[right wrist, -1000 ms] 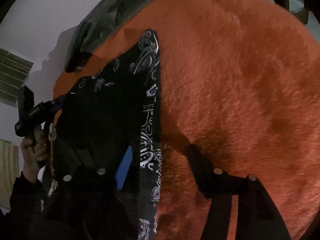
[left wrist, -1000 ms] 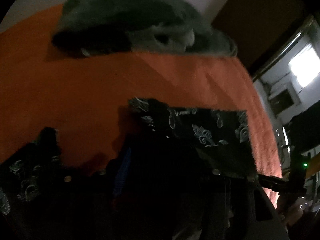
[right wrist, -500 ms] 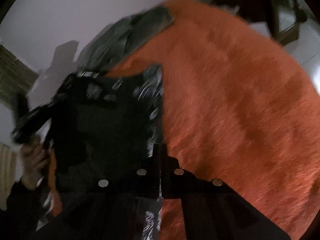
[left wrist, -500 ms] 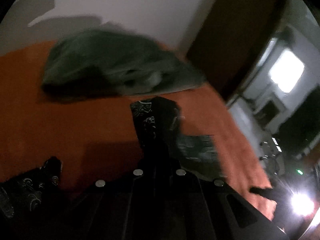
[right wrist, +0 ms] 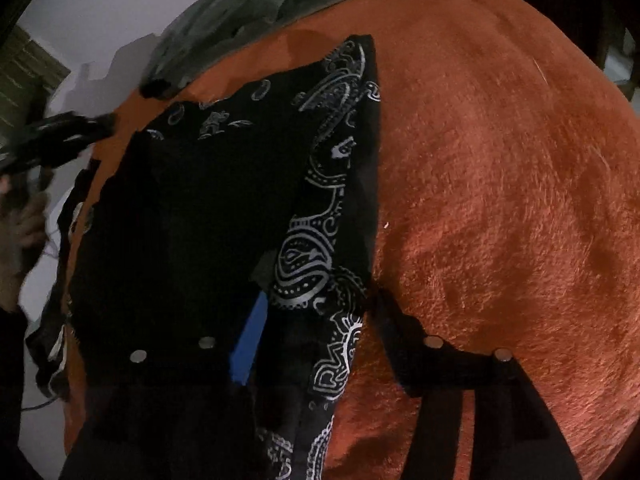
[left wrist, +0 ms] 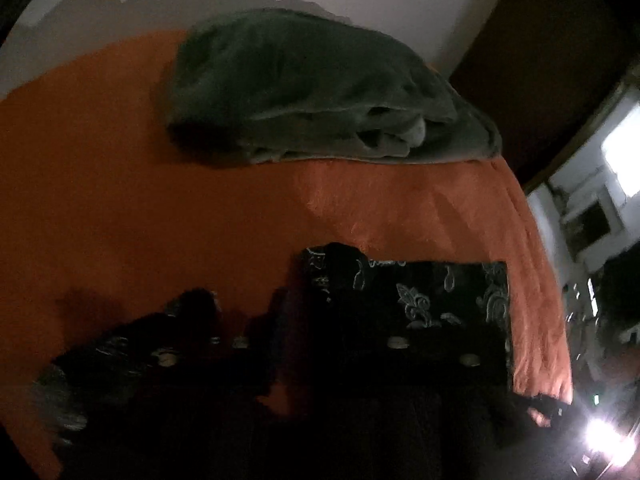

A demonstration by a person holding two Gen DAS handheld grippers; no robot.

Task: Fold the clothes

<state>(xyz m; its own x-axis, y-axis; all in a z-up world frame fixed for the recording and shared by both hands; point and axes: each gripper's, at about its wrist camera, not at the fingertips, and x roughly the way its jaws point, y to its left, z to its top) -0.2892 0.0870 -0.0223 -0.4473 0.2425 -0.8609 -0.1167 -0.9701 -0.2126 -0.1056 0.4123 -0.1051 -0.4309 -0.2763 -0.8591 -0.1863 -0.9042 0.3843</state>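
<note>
The black paisley bandana (right wrist: 224, 200) lies flat on the orange bed cover (right wrist: 500, 200), loads of bare cover to its right. Right gripper (right wrist: 316, 328) fingers are opening, cloth between them; left gripper (left wrist: 288, 344) opening too, too dark to tell any grip.

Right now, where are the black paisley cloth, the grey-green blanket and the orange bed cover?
black paisley cloth (right wrist: 320, 264): right wrist view, on its white-printed border.
grey-green blanket (left wrist: 304, 92): left wrist view, on the top of the heap.
orange bed cover (right wrist: 500, 184): right wrist view, on bare plush.
</note>
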